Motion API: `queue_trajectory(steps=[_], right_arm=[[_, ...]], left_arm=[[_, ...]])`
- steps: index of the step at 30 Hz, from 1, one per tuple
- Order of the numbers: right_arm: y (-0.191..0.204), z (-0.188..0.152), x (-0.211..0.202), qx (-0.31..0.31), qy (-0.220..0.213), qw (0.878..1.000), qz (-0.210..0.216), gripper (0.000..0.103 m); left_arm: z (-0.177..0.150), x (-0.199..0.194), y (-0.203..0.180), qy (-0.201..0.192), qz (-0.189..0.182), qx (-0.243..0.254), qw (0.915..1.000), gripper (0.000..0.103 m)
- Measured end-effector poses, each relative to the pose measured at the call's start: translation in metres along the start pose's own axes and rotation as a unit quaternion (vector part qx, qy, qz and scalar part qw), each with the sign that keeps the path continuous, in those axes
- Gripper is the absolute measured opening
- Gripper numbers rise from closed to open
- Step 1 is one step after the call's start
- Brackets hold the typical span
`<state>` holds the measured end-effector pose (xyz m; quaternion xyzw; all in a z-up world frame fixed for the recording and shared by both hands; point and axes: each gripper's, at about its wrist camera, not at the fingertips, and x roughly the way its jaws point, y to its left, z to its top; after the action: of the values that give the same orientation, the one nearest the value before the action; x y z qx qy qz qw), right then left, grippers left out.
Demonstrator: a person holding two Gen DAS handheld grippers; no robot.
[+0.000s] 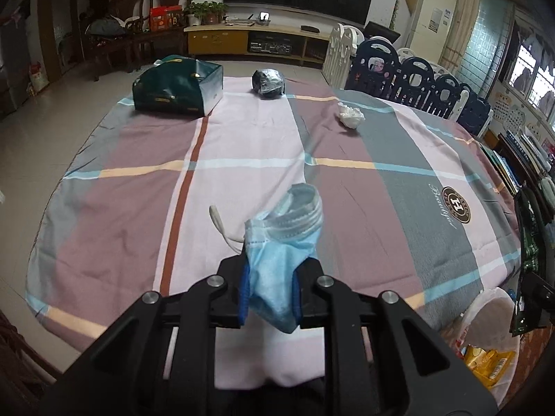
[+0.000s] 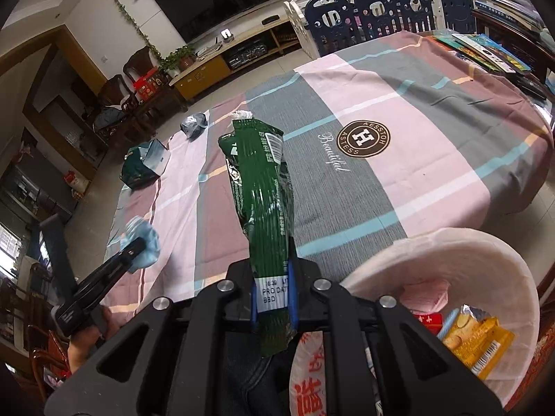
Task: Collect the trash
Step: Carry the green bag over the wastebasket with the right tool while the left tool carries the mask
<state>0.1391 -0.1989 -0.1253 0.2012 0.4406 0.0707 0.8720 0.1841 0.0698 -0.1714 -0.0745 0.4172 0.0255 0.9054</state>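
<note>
My left gripper (image 1: 270,293) is shut on a crumpled blue face mask (image 1: 282,242) and holds it above the near edge of the table; it also shows at the left of the right wrist view (image 2: 138,253). My right gripper (image 2: 274,298) is shut on a long green snack wrapper (image 2: 260,194) that sticks up and forward. A white trash bag (image 2: 513,277) holding several wrappers is open at the lower right, beside the right gripper; it also shows in the left wrist view (image 1: 485,312). On the table lie a white tissue wad (image 1: 351,114) and a black plastic-wrapped lump (image 1: 267,83).
The table has a plaid cloth (image 1: 242,145). A dark green box (image 1: 177,86) stands at its far left. Books (image 2: 485,52) lie along the table's right edge. A blue and white playpen fence (image 1: 416,72) stands behind the table.
</note>
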Motion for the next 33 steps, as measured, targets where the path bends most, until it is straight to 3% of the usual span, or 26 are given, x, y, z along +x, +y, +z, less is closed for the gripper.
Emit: queue_trajectory(steps=[8, 13, 33], right_arm=[[0.005, -0.014, -0.029, -0.016, -0.006, 1.000, -0.007, 0.014], [0.013, -0.017, -0.046, -0.028, -0.016, 0.999, -0.010, 0.014], [0.014, -0.022, -0.038, -0.030, -0.001, 0.999, -0.008, 0.014]], left_arm=[[-0.007, -0.082, -0.008, -0.053, -0.004, 0.020, 0.9984, 0.019], [-0.005, -0.108, -0.009, -0.071, -0.013, 0.016, 0.9973, 0.019], [-0.006, -0.118, -0.010, -0.076, -0.019, 0.017, 0.9968, 0.019]])
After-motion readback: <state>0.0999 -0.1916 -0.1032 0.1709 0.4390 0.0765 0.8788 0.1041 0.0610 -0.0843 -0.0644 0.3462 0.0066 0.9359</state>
